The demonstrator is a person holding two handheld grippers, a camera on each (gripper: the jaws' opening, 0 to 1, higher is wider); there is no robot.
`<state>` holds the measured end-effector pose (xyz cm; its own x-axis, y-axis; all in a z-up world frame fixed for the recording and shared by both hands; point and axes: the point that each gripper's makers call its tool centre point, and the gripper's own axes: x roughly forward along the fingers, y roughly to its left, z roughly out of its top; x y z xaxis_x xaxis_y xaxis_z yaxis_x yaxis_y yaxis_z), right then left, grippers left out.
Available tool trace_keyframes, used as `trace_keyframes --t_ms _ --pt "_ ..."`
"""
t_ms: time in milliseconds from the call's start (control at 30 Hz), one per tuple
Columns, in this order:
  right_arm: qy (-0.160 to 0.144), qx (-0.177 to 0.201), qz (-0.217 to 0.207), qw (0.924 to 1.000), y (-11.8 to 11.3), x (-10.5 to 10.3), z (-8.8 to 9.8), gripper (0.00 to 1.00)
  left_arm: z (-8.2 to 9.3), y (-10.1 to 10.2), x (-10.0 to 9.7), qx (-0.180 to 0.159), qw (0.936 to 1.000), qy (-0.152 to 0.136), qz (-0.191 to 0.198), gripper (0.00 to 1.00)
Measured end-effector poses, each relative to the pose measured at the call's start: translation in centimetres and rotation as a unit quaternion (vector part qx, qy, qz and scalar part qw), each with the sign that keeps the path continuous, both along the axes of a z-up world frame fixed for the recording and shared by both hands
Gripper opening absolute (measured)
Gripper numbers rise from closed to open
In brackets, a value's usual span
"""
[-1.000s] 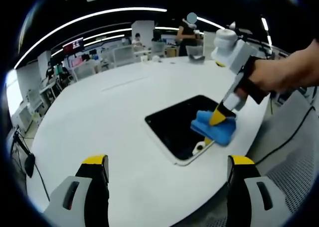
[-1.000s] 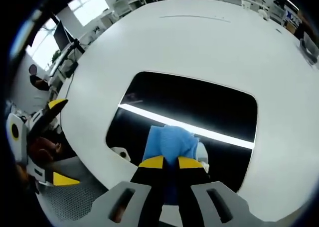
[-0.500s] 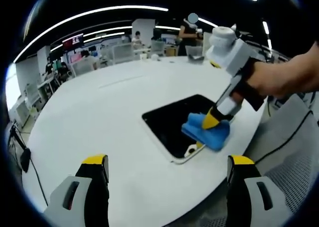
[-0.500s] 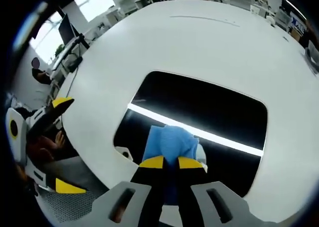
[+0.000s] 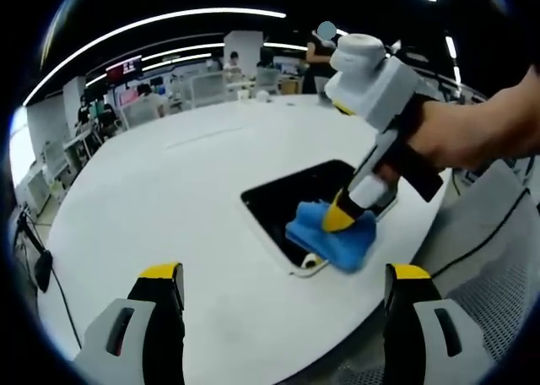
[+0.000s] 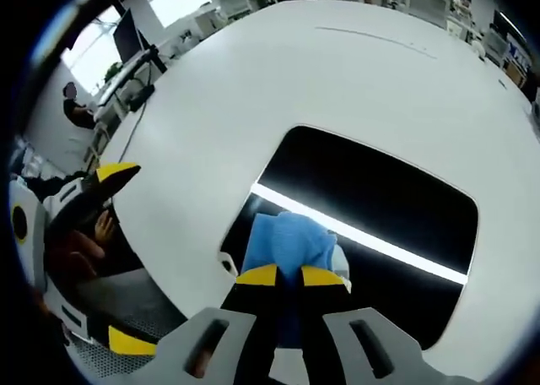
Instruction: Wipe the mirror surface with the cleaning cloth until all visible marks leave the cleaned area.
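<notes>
Cloth (image 6: 288, 243) pinched by right claw (image 6: 285, 274) rests on mirror (image 6: 384, 201).

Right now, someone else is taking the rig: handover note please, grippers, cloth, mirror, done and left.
Right gripper: jaws shut on the blue cleaning cloth, pressing it on the mirror near a corner at the table's near edge.
Left gripper: jaws open, holding nothing, hovering over the white table short of the mirror.
Mirror lies flat on the table, reflecting a ceiling light strip.
Done: cloth is on the glass, wiping under way.
Left: the glass away from the cloth looks dark; marks are too small to judge, so check it before stopping.
</notes>
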<state>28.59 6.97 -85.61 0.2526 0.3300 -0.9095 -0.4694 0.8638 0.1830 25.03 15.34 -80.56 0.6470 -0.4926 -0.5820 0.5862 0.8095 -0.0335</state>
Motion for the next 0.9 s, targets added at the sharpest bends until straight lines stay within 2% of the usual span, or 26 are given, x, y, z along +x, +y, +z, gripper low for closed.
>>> trace_keyframes --t_ms 200,367,900 --pt "0.004 0.014 -0.013 0.9998 0.6 0.0 0.1 0.02 -0.1 -0.3 -0.1 -0.001 1.0 0.002 -0.007 1.0" --pt "-0.004 0.005 0.01 0.9999 1.4 0.0 0.1 0.02 -0.1 -0.3 -0.1 0.0 1.0 0.002 -0.009 1.0" --pt "-0.002 0.012 0.019 0.9998 2.7 0.2 0.1 0.02 -0.2 -0.2 0.1 0.001 1.0 -0.001 -0.006 1.0"
